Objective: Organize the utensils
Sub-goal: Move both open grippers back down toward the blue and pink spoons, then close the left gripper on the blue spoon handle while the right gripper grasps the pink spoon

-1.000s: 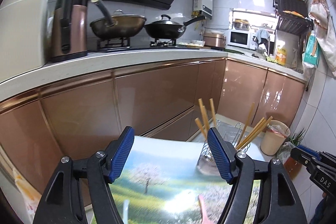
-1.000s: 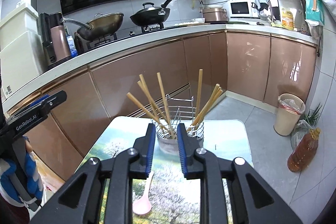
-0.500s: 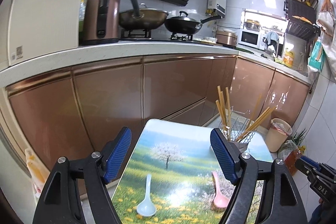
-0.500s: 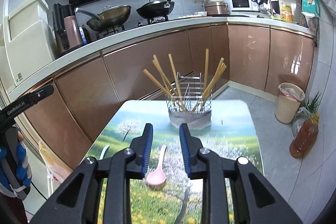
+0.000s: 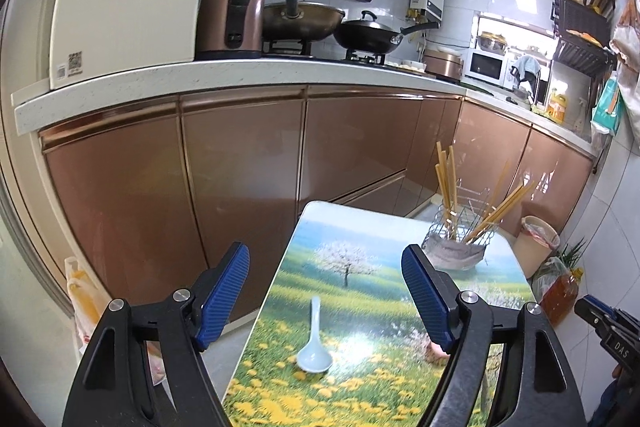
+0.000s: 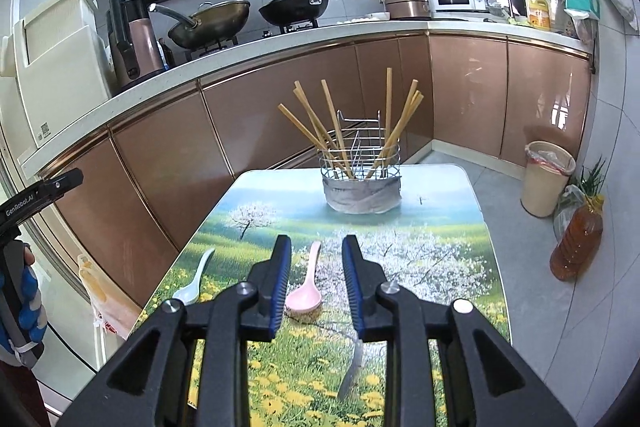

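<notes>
Two spoons are counted on the surface point(image 6: 460, 227): one pale blue spoon point(image 5: 314, 351), one pink spoon point(image 6: 306, 289). One wire utensil holder point(image 6: 362, 183) stands at the far end, about eight chopsticks point(image 6: 308, 123) in it. Left tool point(image 5: 326, 297): released, jaws wide and just widened, blue spoon seen between them, untouched. Right tool point(image 6: 316, 281): narrowly parted, nothing gripped, pink spoon in the gap. In the left view the pink spoon is mostly hidden by the tool's finger. One oil bottle point(image 6: 578, 247) and one bin point(image 6: 546, 183) are seen on the floor.

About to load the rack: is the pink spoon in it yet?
Out. The pink spoon lies flat on the table, short of the rack.
</notes>
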Demonstrator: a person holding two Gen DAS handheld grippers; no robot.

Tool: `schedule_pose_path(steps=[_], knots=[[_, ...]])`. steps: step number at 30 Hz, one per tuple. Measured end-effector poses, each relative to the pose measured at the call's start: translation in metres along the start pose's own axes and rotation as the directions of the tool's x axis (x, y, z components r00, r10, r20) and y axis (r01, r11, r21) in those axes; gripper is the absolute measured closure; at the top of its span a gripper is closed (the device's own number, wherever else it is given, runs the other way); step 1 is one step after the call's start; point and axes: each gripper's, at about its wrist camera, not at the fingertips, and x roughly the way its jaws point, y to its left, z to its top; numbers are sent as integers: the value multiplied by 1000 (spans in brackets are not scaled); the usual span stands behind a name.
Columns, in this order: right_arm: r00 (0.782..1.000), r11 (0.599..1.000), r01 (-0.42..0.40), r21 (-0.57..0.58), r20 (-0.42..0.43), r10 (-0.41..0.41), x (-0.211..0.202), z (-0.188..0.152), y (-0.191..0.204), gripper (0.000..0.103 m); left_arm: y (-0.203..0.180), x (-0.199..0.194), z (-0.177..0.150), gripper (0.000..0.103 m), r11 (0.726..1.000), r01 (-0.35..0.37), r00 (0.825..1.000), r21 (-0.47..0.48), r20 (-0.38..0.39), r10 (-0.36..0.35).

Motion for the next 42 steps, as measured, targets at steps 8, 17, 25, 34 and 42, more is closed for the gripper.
schedule_pose_path(steps=[8,17,25,34,42], knots=[[1000,1000,1,-18,-8,-2,-4,-1,9,78,22,2,-7,25,999,14,999,-37,-48,-16],[998,1000,-6,-22,-55,5,19,-2,9,78,28,30,-20,25,1000,4,991,-26,-133,-7],[991,1000,-15,20,-129,18,60,-11,-7,78,27,68,-34,25,1000,-23,976,-5,-216,21],[980,999,-11,46,-200,20,100,-17,-21,78,23,117,-48,25,999,-33,949,13,-314,35],[965,998,-19,53,-259,32,136,-16,-28,78,25,162,-52,25,1000,-10,903,24,-429,19]])
